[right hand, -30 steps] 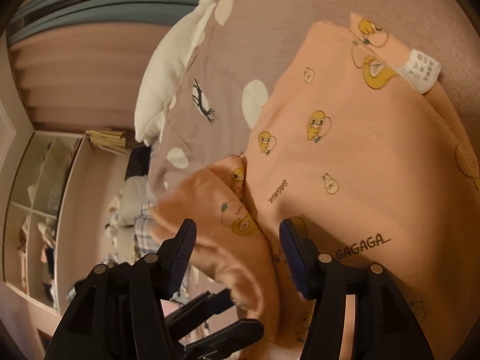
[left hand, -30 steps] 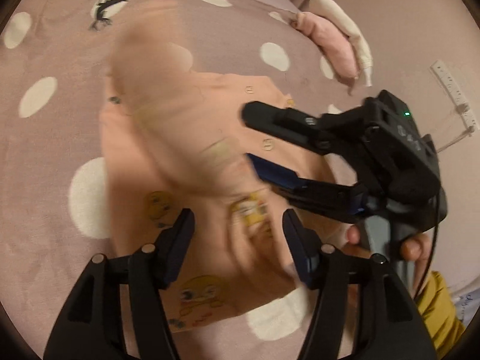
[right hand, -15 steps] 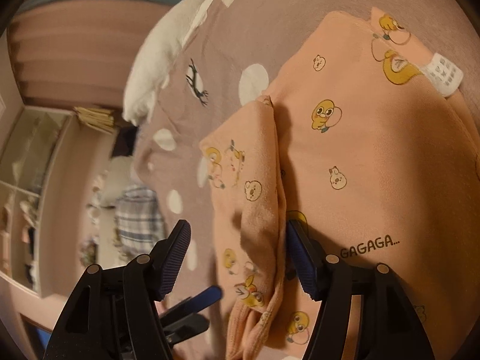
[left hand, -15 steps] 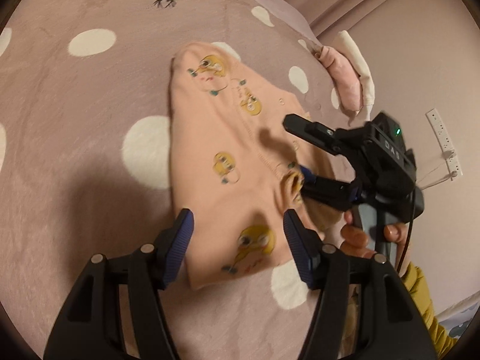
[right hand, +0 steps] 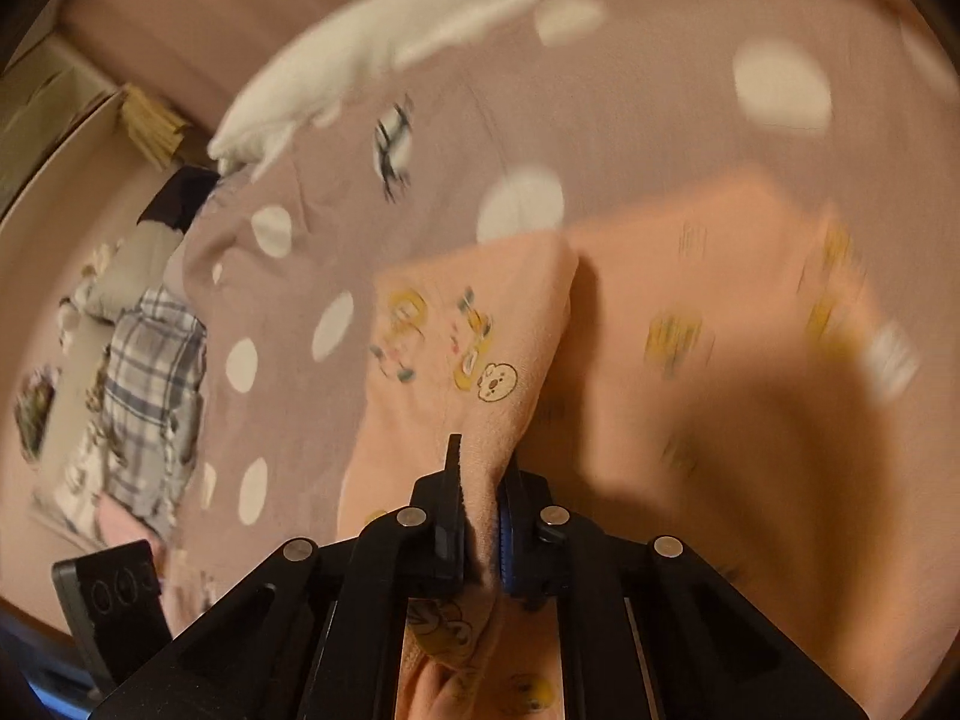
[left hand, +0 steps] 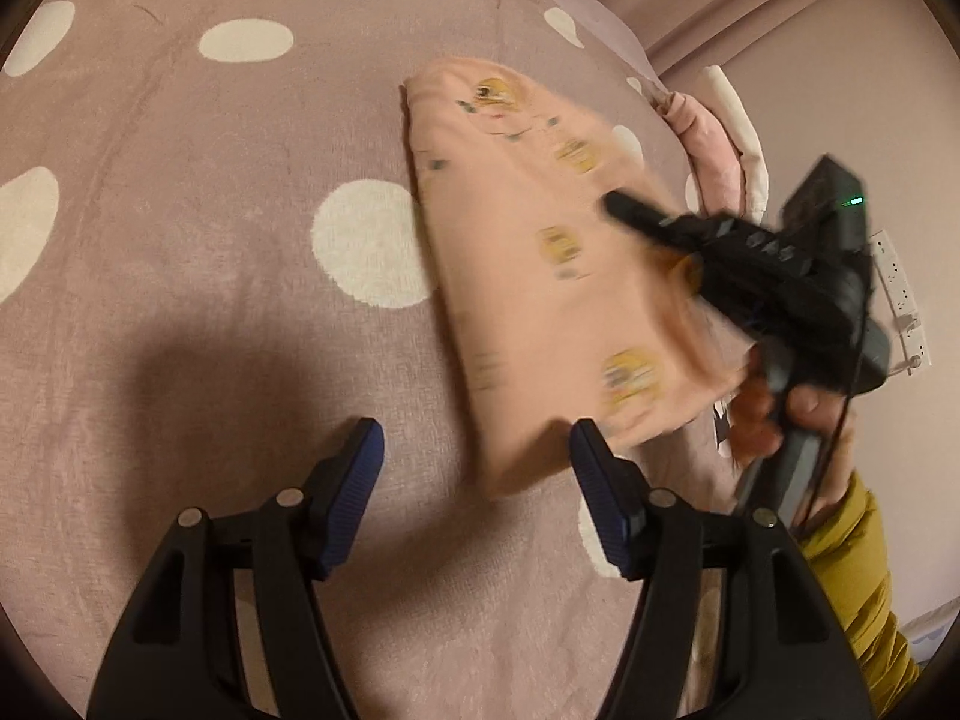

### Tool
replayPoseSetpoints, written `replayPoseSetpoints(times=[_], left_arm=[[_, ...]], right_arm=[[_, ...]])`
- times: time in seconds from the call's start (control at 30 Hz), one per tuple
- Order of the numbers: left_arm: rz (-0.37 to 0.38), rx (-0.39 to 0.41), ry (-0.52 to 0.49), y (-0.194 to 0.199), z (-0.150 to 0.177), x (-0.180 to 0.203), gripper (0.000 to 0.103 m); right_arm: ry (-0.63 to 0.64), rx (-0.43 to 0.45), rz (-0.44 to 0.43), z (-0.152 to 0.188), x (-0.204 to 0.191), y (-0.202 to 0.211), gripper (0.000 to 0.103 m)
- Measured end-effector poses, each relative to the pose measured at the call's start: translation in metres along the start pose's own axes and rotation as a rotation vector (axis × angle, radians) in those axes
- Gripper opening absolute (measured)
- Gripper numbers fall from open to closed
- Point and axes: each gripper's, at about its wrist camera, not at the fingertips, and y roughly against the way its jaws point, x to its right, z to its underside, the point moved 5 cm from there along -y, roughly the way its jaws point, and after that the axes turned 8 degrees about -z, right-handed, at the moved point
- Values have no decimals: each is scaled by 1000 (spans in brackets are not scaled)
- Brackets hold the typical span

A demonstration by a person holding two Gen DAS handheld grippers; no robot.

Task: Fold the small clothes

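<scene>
right claw clamped on peach garment, dotted blanket

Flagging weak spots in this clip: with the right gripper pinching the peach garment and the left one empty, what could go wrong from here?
1. The right gripper pinches only a narrow ridge of the peach garment; lifting might let it slip out or bunch the fold.
2. The left gripper is open over the bedspread, so nothing pins the garment; it may drag and unfold.

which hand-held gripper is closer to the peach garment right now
Right. The right hand-held gripper is shut on a fold of the peach garment, pads pressing the cloth. The left hand-held gripper is open just short of its near corner, gripping nothing.
</scene>
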Motion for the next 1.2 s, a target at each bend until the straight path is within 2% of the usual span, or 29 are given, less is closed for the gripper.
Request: replayPoseSetpoints(times=[0.13,0.33,0.47,0.57,0.67,0.73,0.9,0.97,1.03,1.13,1.2], left_arm=[[10,2,4,0,0,0,67],[21,-12,15,-10,-5,9,67],[22,6,-17,-9,-14,28,67],[9,31,-50,-10,-23,42,67],[3,45,-69,-17,-31,55,67],[11,60,-85,-18,-33,62,65],[35,85,-133,-25,-31,80,64],[26,73,-148,-35,-30,85,56],[-11,61,-173,-45,-27,86,50],[-66,22,-209,-63,-20,83,48],[-95,27,-239,-64,-18,85,47]], right_arm=[[77,56,92,-27,5,37,9],[-2,57,202,-20,55,55,9],[-93,18,197,-8,85,47,10],[-161,72,152,-8,92,56,14],[-79,157,226,-12,79,79,21],[7,180,214,-10,62,90,21],[224,129,117,13,19,96,21],[276,80,115,25,12,88,21],[293,38,137,34,14,78,21],[255,-23,189,46,33,63,21],[237,-40,207,52,44,60,18]])
